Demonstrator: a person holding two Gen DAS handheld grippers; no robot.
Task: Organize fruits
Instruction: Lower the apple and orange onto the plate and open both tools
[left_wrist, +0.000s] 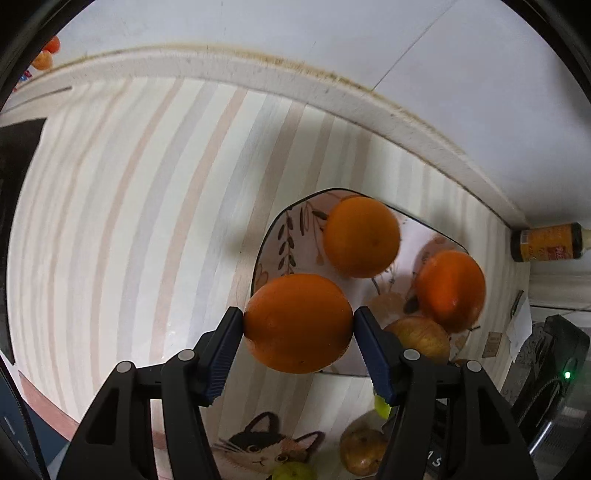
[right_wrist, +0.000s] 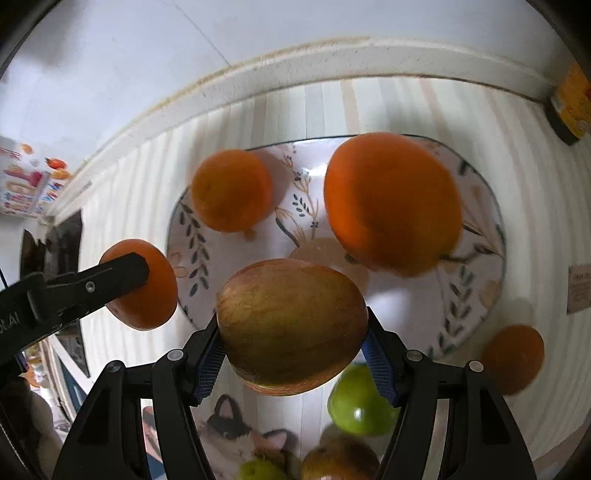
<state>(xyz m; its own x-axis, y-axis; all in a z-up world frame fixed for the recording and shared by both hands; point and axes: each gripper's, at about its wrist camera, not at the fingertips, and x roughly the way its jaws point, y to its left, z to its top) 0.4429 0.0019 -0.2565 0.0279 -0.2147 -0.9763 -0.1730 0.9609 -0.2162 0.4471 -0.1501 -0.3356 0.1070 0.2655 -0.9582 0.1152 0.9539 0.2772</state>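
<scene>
- Left gripper (left_wrist: 298, 320): we see its two blue-padded fingers clamped on one orange (left_wrist: 297, 322), held above the striped tablecloth (left_wrist: 122, 206) at the near-left rim of the plate (left_wrist: 295, 221); in the right wrist view the same gripper (right_wrist: 147, 271) enters from the left.
- Plate, left wrist view: we count two oranges on it, one at the back (left_wrist: 362, 236) and one at the right (left_wrist: 450, 290).
- Right gripper (right_wrist: 291, 326): we see its fingers closed on one reddish-green apple (right_wrist: 291, 325), held over the near edge of the plate.
- Loose fruit, right wrist view: we count two green apples, one large (right_wrist: 356, 402) and one at the bottom edge (right_wrist: 258, 470), one brownish fruit (right_wrist: 338, 461), and one orange (right_wrist: 513, 358) lying right of the plate.
- A cat picture (left_wrist: 258, 448) marks the cloth's near edge.
- One bottle (left_wrist: 550, 242) lies at the far right.
</scene>
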